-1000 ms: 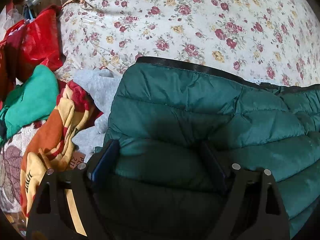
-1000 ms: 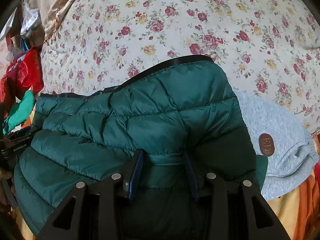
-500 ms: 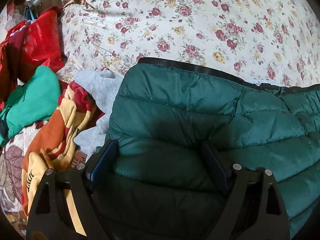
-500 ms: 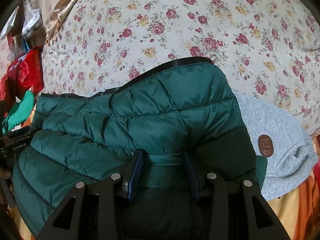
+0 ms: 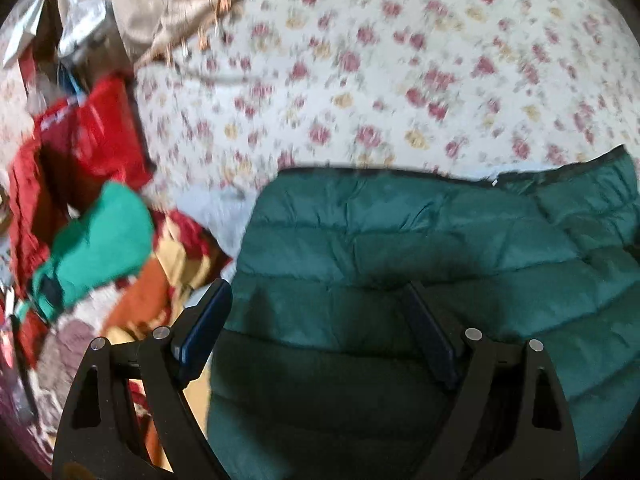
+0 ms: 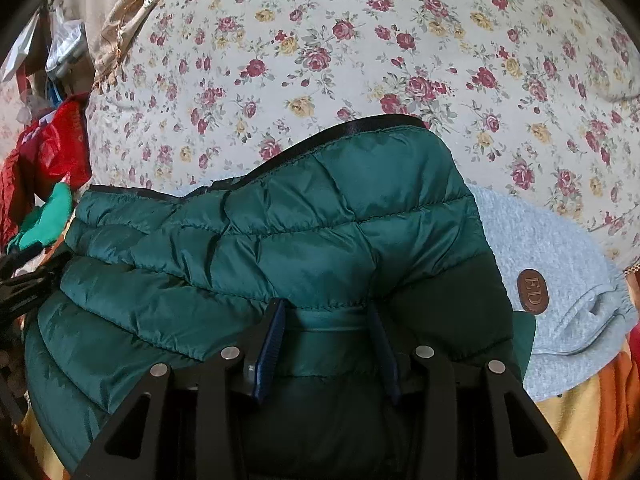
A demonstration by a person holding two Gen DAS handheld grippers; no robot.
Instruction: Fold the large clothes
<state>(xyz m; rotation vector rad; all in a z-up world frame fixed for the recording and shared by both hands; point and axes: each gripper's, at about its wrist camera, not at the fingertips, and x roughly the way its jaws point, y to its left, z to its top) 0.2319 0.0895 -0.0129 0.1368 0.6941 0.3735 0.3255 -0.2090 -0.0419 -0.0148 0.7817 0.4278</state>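
A dark green quilted jacket (image 5: 400, 240) lies on a floral bedsheet (image 5: 400, 80), its black-trimmed hem toward the far side. My left gripper (image 5: 316, 292) hangs open over the jacket's left part. One of its fingers is beside the jacket's edge and the other is above the fabric. The left wrist view is blurred. In the right wrist view the same jacket (image 6: 320, 220) bulges up, and my right gripper (image 6: 327, 308) is shut on a puffy fold of it near the right edge.
A grey sweatshirt (image 6: 560, 260) with a brown patch lies under the jacket's right side. At the left lie a bright green garment (image 5: 104, 240), an orange and red blanket (image 5: 160, 280) and a red bag (image 5: 92, 140). Floral bedsheet (image 6: 360, 40) stretches beyond the hem.
My left gripper has pulled back and risen, so the jacket sits lower in its view and more sheet shows. The right gripper keeps its hold and has not moved.
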